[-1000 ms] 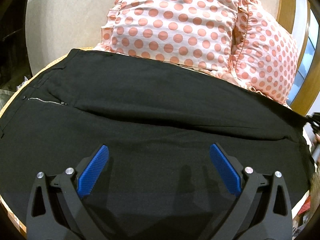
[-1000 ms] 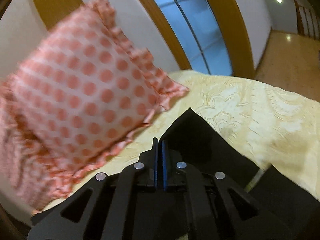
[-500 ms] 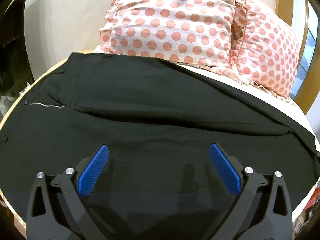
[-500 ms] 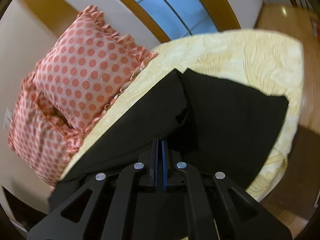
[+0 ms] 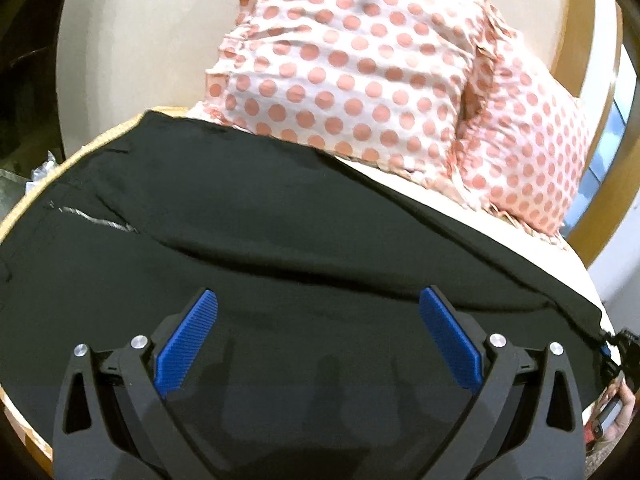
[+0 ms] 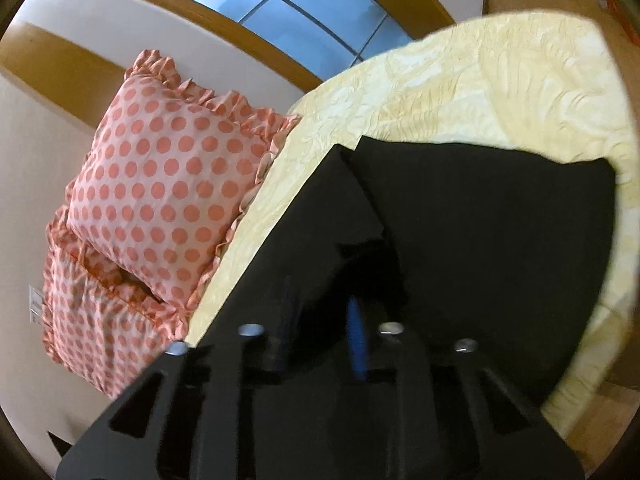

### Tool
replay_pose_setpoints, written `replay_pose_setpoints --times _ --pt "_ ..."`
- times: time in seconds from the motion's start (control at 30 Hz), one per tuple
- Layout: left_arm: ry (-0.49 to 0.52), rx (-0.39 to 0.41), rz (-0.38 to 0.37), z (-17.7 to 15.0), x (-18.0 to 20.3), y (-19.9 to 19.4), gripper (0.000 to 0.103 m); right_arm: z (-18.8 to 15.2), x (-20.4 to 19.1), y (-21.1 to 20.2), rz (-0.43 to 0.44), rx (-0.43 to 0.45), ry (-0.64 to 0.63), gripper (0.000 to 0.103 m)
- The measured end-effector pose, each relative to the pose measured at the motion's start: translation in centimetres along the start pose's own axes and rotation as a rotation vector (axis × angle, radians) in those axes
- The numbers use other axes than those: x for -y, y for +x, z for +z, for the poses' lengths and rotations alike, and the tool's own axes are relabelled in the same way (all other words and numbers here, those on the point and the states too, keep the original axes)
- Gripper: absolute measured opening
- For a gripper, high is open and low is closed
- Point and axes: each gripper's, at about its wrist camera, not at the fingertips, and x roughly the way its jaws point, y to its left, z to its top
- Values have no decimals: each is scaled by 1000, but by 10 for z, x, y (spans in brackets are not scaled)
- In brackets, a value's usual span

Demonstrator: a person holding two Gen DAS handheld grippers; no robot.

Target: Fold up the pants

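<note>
Left wrist view: your left gripper is released, its two ribbed blue pads splayed wide on black angular frames with bright metal pins. It hovers above the black pants, touching nothing that shows. Right wrist view: your right gripper has its blue pads set a little apart, parted rather than clenched; motion blur softens them, and whether any cloth lies between them cannot be told.

The pants, a smooth matte dark weave, lie spread lengthwise across the bed. In the left view a long soft crease runs side to side through the cloth, and a short silvery zipper shows near the left end. In the right view the far end forms two flat overlapping panels with straight edges.

The bedspread is pale yellow with a crinkled, embossed texture. Beyond the pants, two ruffled-edge pillows, pink with coral polka dots, lean against the wall, one overlapping the other. A curved wood-framed window rises behind.
</note>
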Motion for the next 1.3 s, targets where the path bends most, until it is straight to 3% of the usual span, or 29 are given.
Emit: replay_pose_setpoints --times 0.13,0.27,0.53,0.67,0.83,0.87,0.9,0.97,1.1,1.2,1.3 --pt "21 21 30 25 -2 -3 101 11 7 -11 122 27 3 3" --pt "44 -20 53 51 -3 11 101 16 16 -30 154 47 -9 3" --pt "-43 -192 90 110 -8 96 100 11 26 -53 217 51 0 3" --pt "-108 -284 130 130 -17 148 89 12 26 -55 218 49 -13 3" --pt "-232 -337 187 148 -40 194 71 13 25 -52 203 36 -27 3" --pt "-263 -340 198 151 -47 198 59 14 26 -52 200 33 -30 3" --pt "-286 -343 206 151 -52 200 39 14 26 -50 196 30 -33 3" --pt "-351 -339 207 150 -67 196 16 18 26 -46 191 23 -40 3" --pt "-388 -271 153 141 -81 151 11 30 19 -39 174 26 -66 3" --pt "-315 -142 136 124 -73 73 11 40 13 -44 181 54 -84 3" --pt "-306 -40 107 94 -67 -4 11 47 11 -53 181 86 -94 3"
